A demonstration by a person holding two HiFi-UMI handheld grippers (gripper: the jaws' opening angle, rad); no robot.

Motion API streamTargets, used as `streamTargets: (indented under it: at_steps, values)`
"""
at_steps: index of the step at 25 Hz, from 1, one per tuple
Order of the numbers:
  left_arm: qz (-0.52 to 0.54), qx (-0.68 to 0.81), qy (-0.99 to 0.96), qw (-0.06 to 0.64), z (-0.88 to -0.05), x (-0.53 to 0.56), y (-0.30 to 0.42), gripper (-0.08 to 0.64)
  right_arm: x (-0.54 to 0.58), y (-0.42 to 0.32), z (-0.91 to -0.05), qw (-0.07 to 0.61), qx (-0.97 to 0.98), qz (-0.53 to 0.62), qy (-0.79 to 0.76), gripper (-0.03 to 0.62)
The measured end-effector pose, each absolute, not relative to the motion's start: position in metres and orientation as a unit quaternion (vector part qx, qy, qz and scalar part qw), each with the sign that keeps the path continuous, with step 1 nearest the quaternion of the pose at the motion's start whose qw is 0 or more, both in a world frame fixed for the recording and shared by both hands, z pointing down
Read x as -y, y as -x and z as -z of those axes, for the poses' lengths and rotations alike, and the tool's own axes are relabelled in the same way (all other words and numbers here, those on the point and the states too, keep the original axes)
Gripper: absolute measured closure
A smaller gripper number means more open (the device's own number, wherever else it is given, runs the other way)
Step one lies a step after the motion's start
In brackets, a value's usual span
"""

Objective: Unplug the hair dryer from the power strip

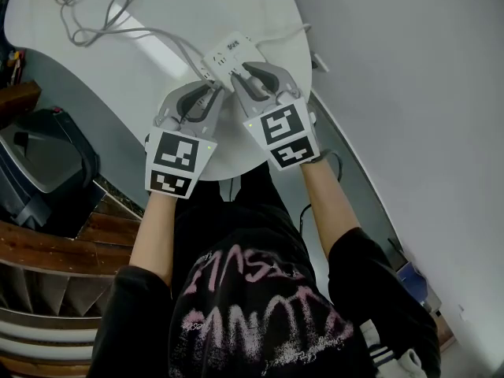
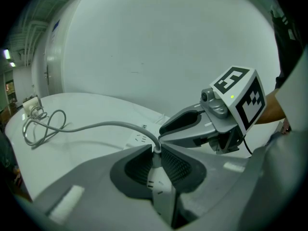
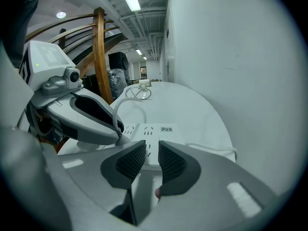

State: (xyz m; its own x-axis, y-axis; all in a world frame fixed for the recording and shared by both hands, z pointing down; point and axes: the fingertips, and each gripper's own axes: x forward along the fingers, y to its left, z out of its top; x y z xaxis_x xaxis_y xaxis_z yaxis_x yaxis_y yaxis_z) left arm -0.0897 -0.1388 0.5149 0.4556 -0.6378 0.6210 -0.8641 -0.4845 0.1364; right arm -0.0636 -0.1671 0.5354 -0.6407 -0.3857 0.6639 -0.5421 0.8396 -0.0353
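My left gripper (image 2: 158, 149) is clamped on the hair dryer's white plug (image 2: 157, 179), cord (image 2: 101, 124) trailing toward the upper left, while the power strip (image 1: 228, 56) lies just ahead on the counter (image 1: 264, 18) beneath my right gripper (image 3: 151, 150), jaws parted and empty, so I reckon the plug's out.

Left hand-held gripper (image 2: 157, 152), tilted downward, is clamped on the plug (image 2: 159, 183). Right hand-held gripper (image 3: 152, 154), just beside the plug, tilts likewise, jaws slightly apart.
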Motion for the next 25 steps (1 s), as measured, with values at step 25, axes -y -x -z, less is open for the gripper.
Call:
streamTargets:
  at_steps: [25]
  values:
    - [-0.251,0.474,-0.820,0.201,-0.5093,0.1377,0.0902,0.514,0.1670,0.0623,-0.5377,0.358,0.889,-0.109,-0.265,0.483]
